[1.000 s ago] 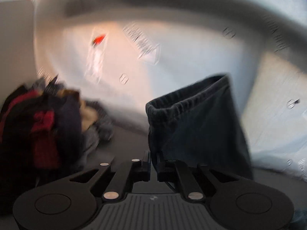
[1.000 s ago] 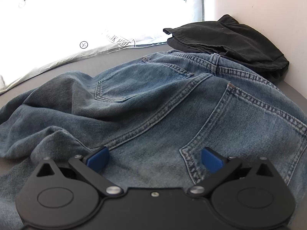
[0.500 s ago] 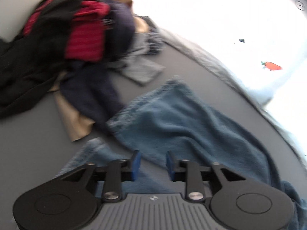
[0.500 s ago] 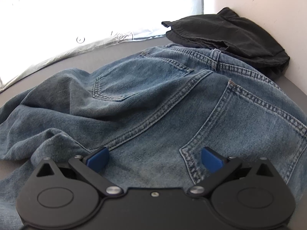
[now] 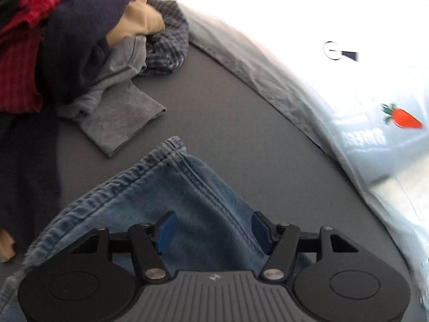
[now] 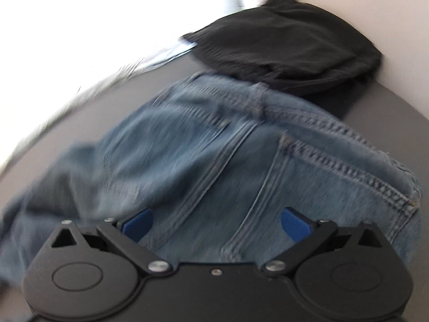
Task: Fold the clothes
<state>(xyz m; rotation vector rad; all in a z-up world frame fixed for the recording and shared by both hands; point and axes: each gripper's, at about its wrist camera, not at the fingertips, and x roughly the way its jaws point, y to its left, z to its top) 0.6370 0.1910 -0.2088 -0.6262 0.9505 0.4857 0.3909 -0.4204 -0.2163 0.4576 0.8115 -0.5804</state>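
- Left wrist view: the left gripper [image 5: 211,230] points steeply down over the hemmed leg end of the faded blue denim jeans [image 5: 171,201], which lie on the flat grey surface [image 5: 241,123].
- Its blue fingertips [image 5: 166,230] stand apart, the jaws having just been opening; denim lies below and between them, but the pads press on nothing.
- The leg's long axis runs from between the fingers up and to the left, ending at the stitched hem [image 5: 134,174] ahead of the left finger.
- Beyond the hem, further ahead and left, sits the loose pile of unfolded clothes [image 5: 80,40], red, navy, tan, grey and checked; a grey sleeve of it reaches near the hem without touching it.
- Ahead and right lies a pale printed sheet with a carrot motif [image 5: 375,107].
- Right wrist view (blurred): the right gripper [image 6: 214,222] hovers over the seat of the same jeans [image 6: 214,166], its fingers spread wide and clamping nothing.
- The waistband [image 6: 335,139] runs across ahead and to the right of the fingers; just beyond it is a folded black garment [image 6: 289,51] against the wall.
- Judgement: the left hand is nearer the leg end, the right nearer the waist, so the fold likely turns on bringing hem toward waistband along the leg's length.
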